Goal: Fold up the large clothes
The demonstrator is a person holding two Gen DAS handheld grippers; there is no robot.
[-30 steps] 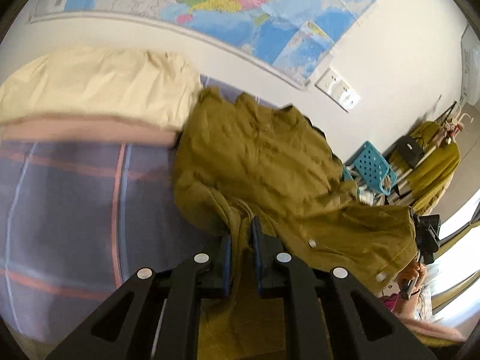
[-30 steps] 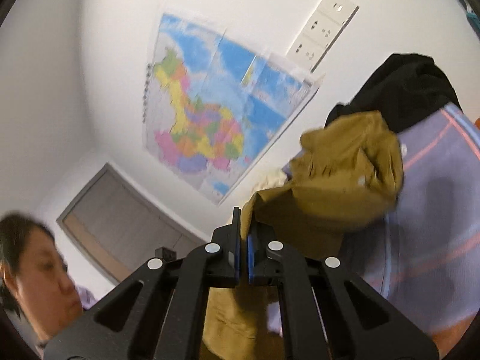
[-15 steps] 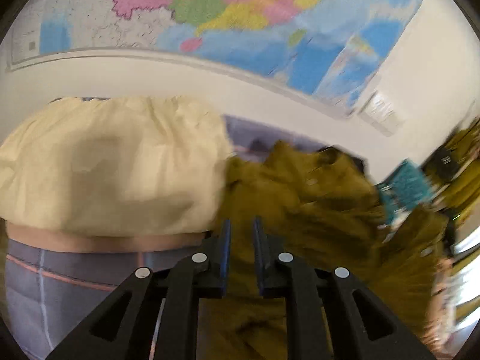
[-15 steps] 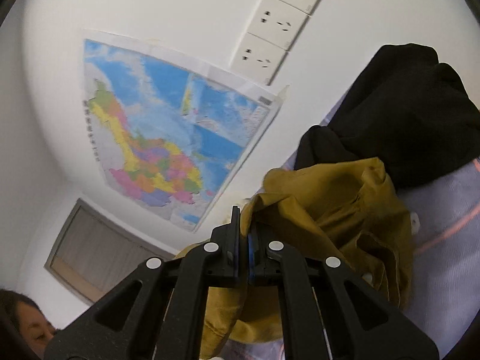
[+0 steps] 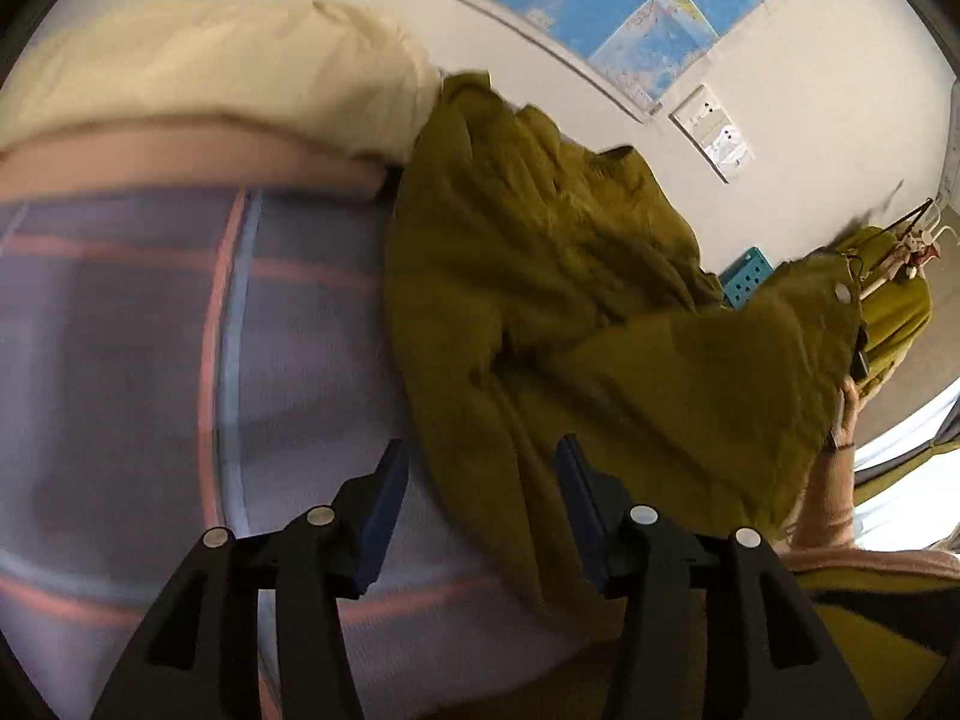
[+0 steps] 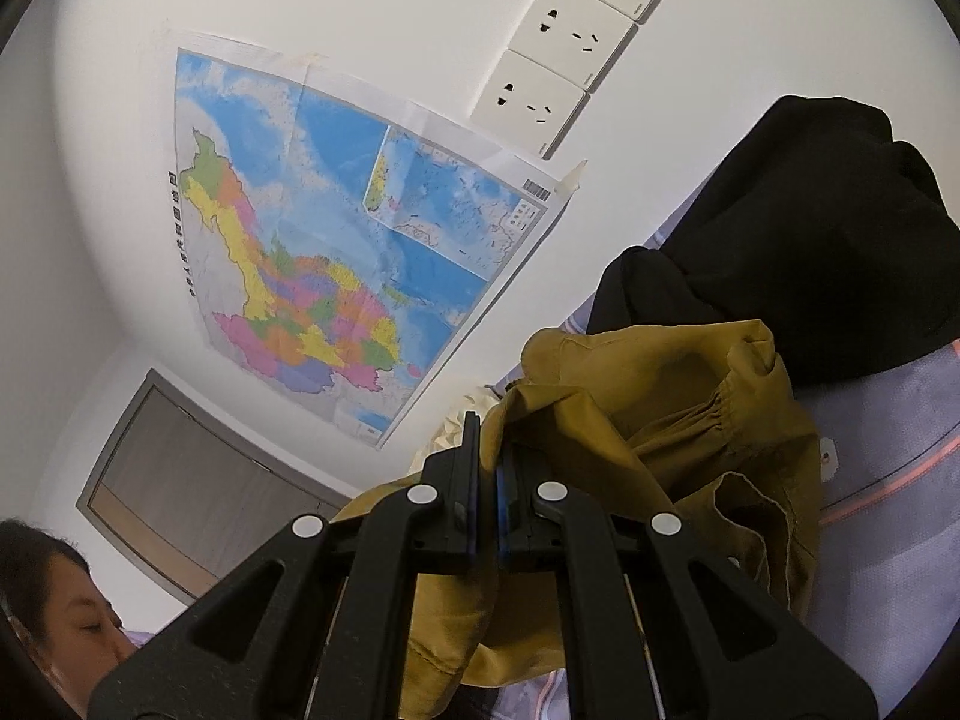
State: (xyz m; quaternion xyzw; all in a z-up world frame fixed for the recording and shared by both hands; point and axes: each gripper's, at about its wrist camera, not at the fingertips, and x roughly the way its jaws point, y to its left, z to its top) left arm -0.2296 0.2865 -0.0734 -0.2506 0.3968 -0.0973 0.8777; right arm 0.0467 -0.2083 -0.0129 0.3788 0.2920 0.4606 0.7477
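Between the left gripper's point(image 5: 480, 504) parted jaws, which have just been opening, the olive jacket point(image 5: 576, 324) lies released on the plaid bedsheet point(image 5: 180, 330); right gripper point(image 6: 487, 468) stays clamped on a jacket edge, probably to carry the fold.

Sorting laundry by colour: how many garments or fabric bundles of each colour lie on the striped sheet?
Olive-yellow jacket: 1
Black garment: 1
Cream bundle: 1
Total: 3

The right gripper point(image 6: 487, 468) pinches the mustard jacket point(image 6: 648, 450) (black garment point(image 6: 810, 252) behind) below a wall map point(image 6: 336, 264).
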